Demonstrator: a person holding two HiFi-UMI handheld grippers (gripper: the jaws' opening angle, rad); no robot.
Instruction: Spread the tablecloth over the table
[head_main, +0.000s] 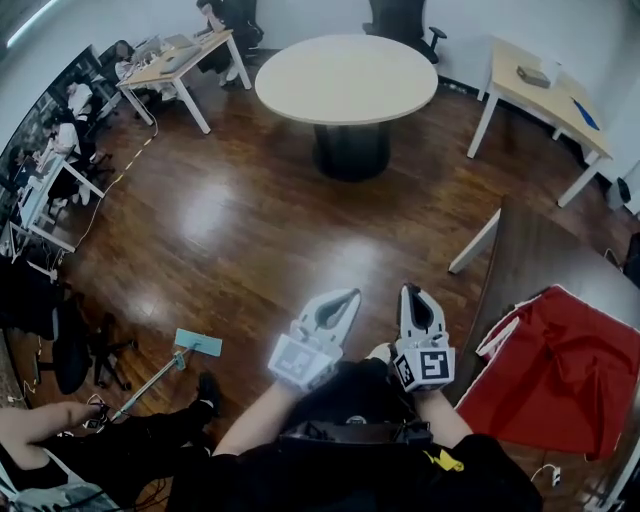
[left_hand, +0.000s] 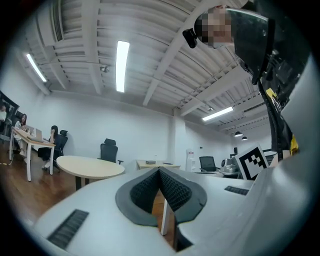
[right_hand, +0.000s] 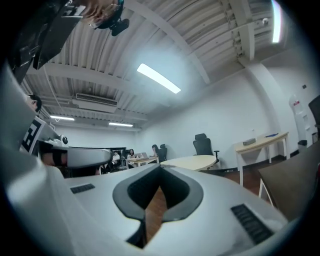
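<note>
The red tablecloth (head_main: 562, 372) lies bunched on a dark brown table (head_main: 540, 248) at the right of the head view, with one corner hanging over the table's near edge. Both grippers are held close in front of the person's body, well left of the cloth and pointing level over the wooden floor. My left gripper (head_main: 347, 296) is shut with nothing between its pads (left_hand: 172, 187). My right gripper (head_main: 414, 291) is shut and empty too, its pads (right_hand: 175, 192) meeting at the tip. In the right gripper view the dark table's corner (right_hand: 295, 182) shows at the right.
A round beige table (head_main: 346, 78) on a dark pedestal stands ahead across the floor. A light desk (head_main: 545, 95) is at the back right and another desk (head_main: 175, 62) with seated people at the back left. A mop (head_main: 196, 344) and someone's legs lie at the lower left.
</note>
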